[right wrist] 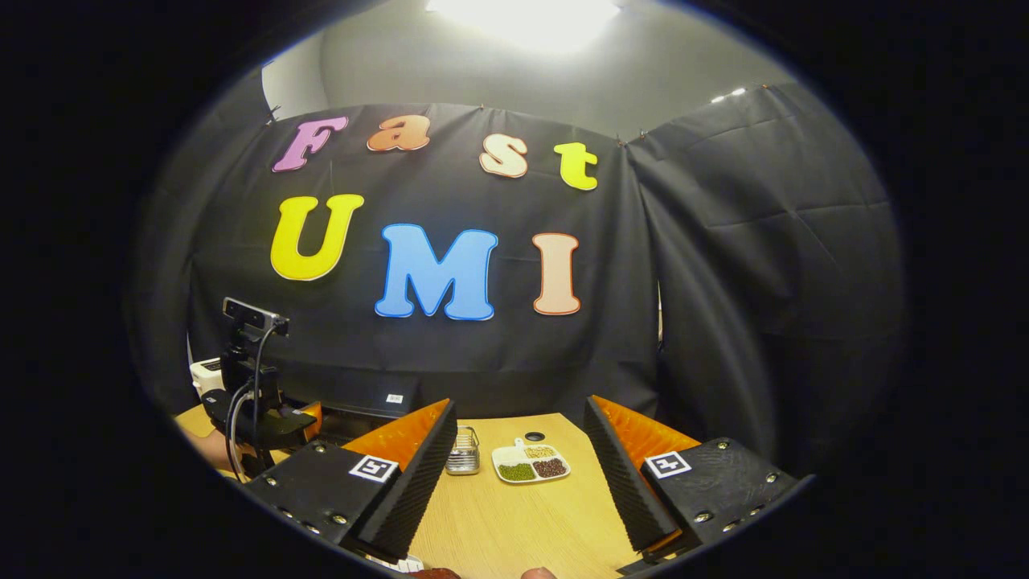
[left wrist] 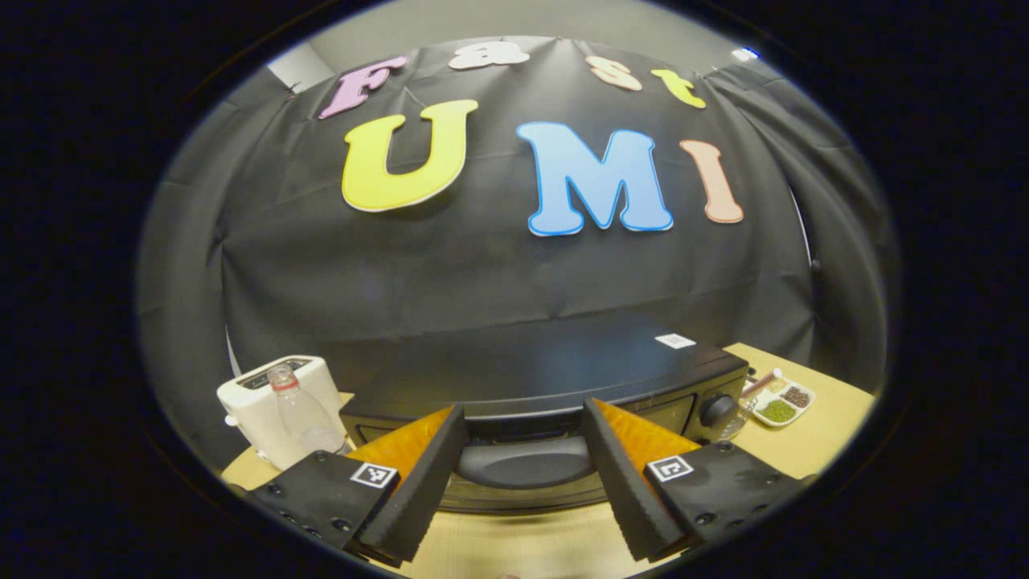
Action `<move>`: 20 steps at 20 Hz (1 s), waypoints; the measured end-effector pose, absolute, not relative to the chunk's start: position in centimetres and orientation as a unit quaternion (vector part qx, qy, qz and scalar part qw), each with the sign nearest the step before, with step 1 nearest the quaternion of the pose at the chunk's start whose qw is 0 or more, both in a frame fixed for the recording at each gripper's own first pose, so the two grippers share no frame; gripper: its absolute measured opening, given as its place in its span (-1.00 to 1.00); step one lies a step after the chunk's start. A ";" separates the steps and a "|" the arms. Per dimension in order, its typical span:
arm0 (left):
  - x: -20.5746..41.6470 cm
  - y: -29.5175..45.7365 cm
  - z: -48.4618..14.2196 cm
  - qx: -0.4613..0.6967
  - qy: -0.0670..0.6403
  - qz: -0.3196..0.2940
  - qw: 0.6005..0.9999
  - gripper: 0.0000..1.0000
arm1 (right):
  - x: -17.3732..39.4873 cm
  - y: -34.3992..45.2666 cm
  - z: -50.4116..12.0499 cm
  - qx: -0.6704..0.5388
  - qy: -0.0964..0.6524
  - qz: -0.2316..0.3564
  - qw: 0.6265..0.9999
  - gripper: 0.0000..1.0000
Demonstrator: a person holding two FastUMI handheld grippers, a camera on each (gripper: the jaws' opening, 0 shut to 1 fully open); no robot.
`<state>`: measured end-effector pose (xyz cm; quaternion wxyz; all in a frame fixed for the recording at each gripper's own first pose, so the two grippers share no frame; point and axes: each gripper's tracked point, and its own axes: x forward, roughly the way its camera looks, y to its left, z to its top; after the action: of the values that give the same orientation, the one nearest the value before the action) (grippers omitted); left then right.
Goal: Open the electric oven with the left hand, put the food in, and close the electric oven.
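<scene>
The left gripper (left wrist: 522,474) is sitting at the bottom middle of the left gripper view with its two fingers spread wide apart, and it is holding nothing. Right between those fingers, low in the frame, the black electric oven (left wrist: 547,378) is standing on the wooden table (left wrist: 820,434), and its long dark door handle (left wrist: 526,462) is lying in the gap but is not being squeezed. A white toaster (left wrist: 265,402) and a clear bottle (left wrist: 301,414) are standing at the lower left, and a small tray of beans (left wrist: 781,402) is sitting at the lower right, past the oven's knob (left wrist: 715,410). In the right gripper view, the right gripper (right wrist: 518,474) is also open wide and empty at the bottom middle, pointing at the same tray of beans and a little wire basket (right wrist: 462,454) beside it. At the very bottom edge something reddish is peeking in; it may be the food, but it is too cut off to tell. The oven door looks closed, so opening it looks like the next job. The fingers could slide off the smooth handle if they close too high, and a hard pull could drag the whole oven forward.
</scene>
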<state>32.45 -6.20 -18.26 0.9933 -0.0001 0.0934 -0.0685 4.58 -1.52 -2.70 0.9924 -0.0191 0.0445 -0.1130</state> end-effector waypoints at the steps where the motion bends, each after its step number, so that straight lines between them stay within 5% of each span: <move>1: 32.4 -6.2 -18.6 0.000 0.099 -0.067 0.993 1.00 | 4.6 -1.5 -2.7 -0.021 0.045 -0.111 0.993 0.92; 2: 32.3 -6.1 -18.4 -0.004 0.095 -0.064 0.993 0.82 | 4.7 -1.5 -2.6 -0.023 0.044 -0.109 0.993 0.92; 4: 32.0 -6.1 -18.6 -0.010 0.098 -0.060 0.993 1.00 | 4.7 -1.5 -2.3 -0.024 0.042 -0.105 0.993 0.92; 20: 23.9 -5.9 -21.4 0.007 0.132 -0.050 0.990 0.94 | 4.8 -1.0 -1.9 -0.010 0.034 -0.049 0.998 0.92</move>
<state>23.87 -5.90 -21.44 0.9900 0.0073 0.1320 -0.0499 4.84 -0.97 -1.93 0.9982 -0.0097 0.0343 -0.0486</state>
